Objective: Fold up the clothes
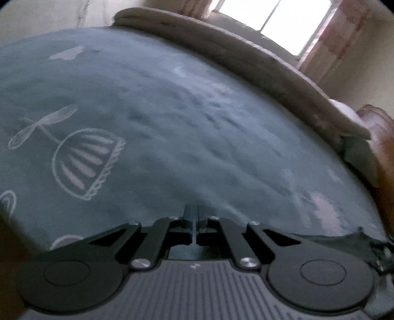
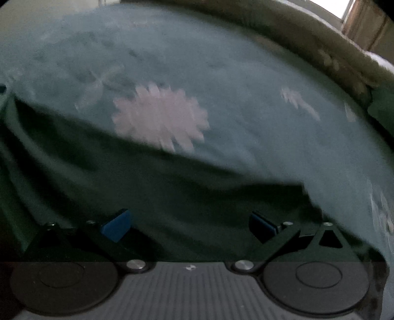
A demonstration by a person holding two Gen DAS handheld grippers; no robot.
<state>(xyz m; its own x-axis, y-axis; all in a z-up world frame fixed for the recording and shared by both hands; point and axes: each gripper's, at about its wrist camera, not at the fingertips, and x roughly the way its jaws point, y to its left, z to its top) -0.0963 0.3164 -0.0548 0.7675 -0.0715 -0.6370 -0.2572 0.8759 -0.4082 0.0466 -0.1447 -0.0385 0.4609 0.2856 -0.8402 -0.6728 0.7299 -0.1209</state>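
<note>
A dark green garment (image 2: 152, 197) lies spread on a teal bedspread (image 2: 246, 73) and fills the lower half of the right wrist view. My right gripper (image 2: 189, 225) hovers just over it, open, its blue pads (image 2: 115, 225) wide apart with nothing pinched. The garment's left side rises toward the frame's upper left edge. In the left wrist view my left gripper (image 1: 195, 221) is shut, fingers pressed together, and the garment's dark edge (image 1: 332, 237) trails off to the right from behind its linkage. The pinch itself is mostly hidden. Both views are blurred by motion.
The bedspread (image 1: 172, 110) carries white printed figures and a pale pink flower (image 2: 160, 118). A beige folded blanket (image 1: 246, 64) runs along the bed's far side. Behind it are a bright window (image 1: 270, 19) with curtains and brown wooden furniture (image 1: 380, 147) at the right.
</note>
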